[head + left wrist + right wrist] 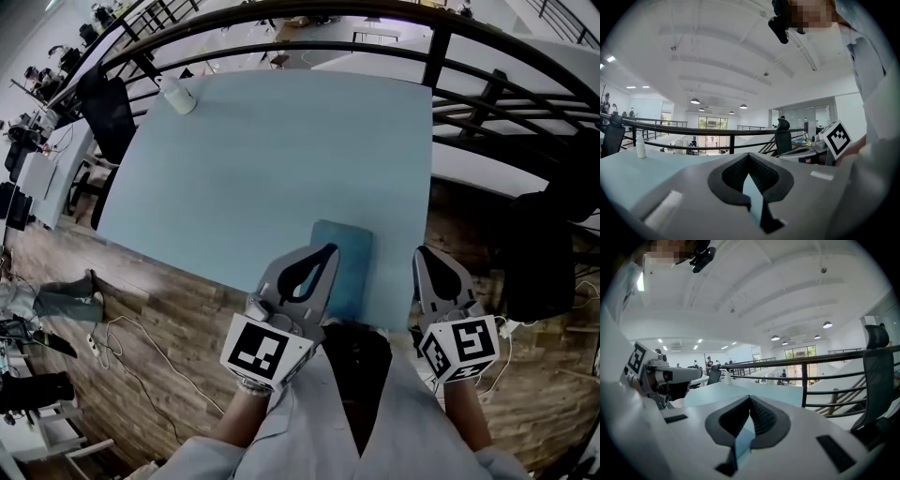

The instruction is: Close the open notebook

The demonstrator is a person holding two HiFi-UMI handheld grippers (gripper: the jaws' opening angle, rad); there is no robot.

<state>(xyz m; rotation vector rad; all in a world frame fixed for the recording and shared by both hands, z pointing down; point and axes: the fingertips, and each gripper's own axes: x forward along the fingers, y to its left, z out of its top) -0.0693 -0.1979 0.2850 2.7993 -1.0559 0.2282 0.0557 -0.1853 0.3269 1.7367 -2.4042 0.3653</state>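
Left gripper (328,250): jaws together, empty, tips above the notebook's left edge (the nearer one).
Right gripper (421,251): jaws together, empty, just right of it.
Notebook (350,265): flat, seemingly shut already, long axis near-to-far, at the counter's (262,159) near edge.

Open tbl (272,159); bottle (178,97) far-L corner
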